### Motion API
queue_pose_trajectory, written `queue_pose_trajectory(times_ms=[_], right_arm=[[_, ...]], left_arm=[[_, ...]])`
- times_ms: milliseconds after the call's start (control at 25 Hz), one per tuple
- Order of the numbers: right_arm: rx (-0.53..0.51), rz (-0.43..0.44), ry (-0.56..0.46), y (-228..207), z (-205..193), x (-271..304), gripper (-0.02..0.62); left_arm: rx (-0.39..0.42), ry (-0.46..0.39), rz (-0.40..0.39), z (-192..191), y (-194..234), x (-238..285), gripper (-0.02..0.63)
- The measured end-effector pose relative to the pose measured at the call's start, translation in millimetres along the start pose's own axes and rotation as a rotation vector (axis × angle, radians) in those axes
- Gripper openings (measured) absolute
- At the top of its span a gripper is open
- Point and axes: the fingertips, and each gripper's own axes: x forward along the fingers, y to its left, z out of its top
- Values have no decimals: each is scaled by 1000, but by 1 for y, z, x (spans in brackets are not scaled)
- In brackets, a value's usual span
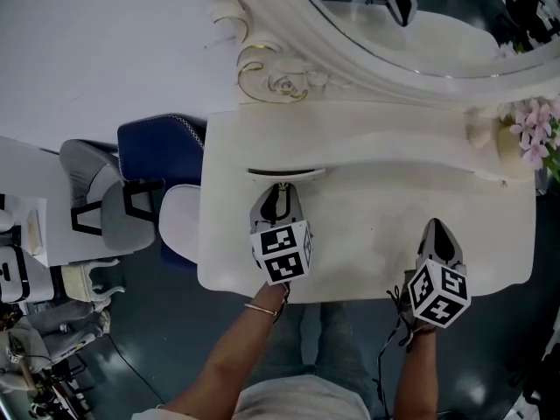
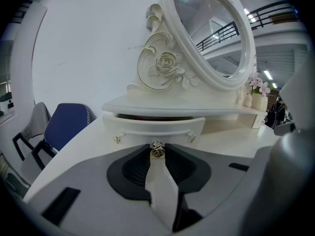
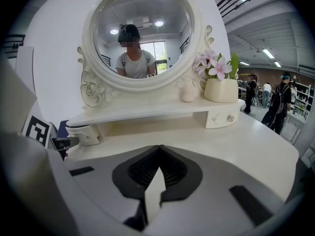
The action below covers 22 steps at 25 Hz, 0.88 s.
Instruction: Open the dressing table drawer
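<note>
Far to the left of the mirror [image 3: 140, 38], a grey chair [image 1: 105, 199] and a blue chair [image 1: 157, 151] stand side by side on the floor, just off the left end of the dressing table [image 1: 367, 234].

Below the mirror's left side, your left gripper [image 1: 281, 191] reaches over the tabletop to the drawer [image 2: 152, 128] under the raised shelf. Its jaws are clamped on the small gold knob [image 2: 157, 150] at the middle of the drawer front. The drawer is out a little way: its curved front stands proud of the shelf edge, with a dark gap above it.

Below the mirror's right side, your right gripper [image 1: 435, 227] hovers near the front edge of the table, well apart from the left one. Its jaws are closed tip to tip with nothing between them.

To the right of the mirror, a cream pot [image 3: 221, 89] of pink flowers [image 3: 216, 65] stands on the shelf. Beneath that pot, a second small drawer [image 3: 221, 118] sits pushed in under the shelf end.
</note>
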Motion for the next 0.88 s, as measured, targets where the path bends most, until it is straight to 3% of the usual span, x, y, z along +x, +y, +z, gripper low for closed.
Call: queue_pose_trajectory(times_ms=[880], right_arm=[[-13,6,6,-1,-4,-5,8]], left_arm=[[-8,12,3,-10,-1,-11,106]])
